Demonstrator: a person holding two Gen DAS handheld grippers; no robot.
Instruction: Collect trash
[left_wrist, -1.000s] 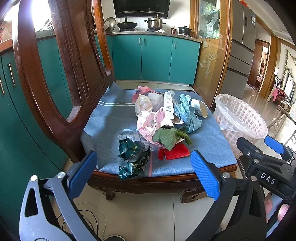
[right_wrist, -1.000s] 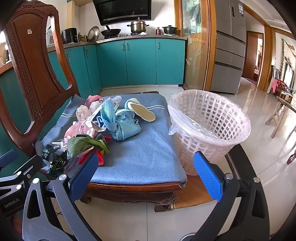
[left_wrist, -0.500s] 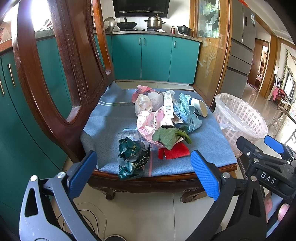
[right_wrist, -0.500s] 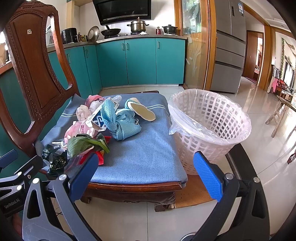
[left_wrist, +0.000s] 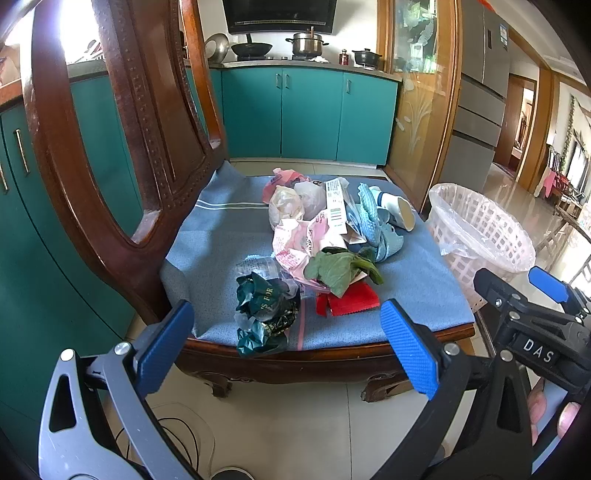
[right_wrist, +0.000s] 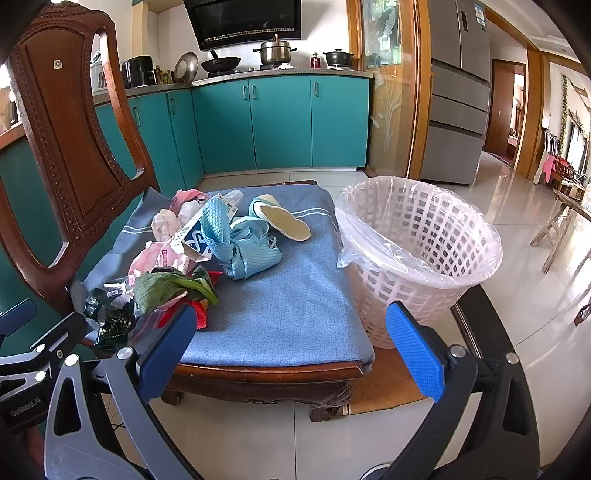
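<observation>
Both cameras sit low, just off the front edge of a wooden chair (left_wrist: 110, 206), and look forward between their own gripper's blue-padded fingers across the blue seat cushion (left_wrist: 221, 236) toward teal kitchen cabinets (left_wrist: 310, 114).

The left wrist view stands near the cushion's front left corner, close beside the carved chair back, and catches the right gripper (left_wrist: 546, 284) at its right edge.

The right wrist view stands further right, near the front right corner, facing the white lined basket (right_wrist: 417, 254) on the floor beside the chair, with the left gripper (right_wrist: 18, 317) at its left edge.

Both share the cushion, the trash pile (right_wrist: 207, 243), the basket, the cabinets.
</observation>
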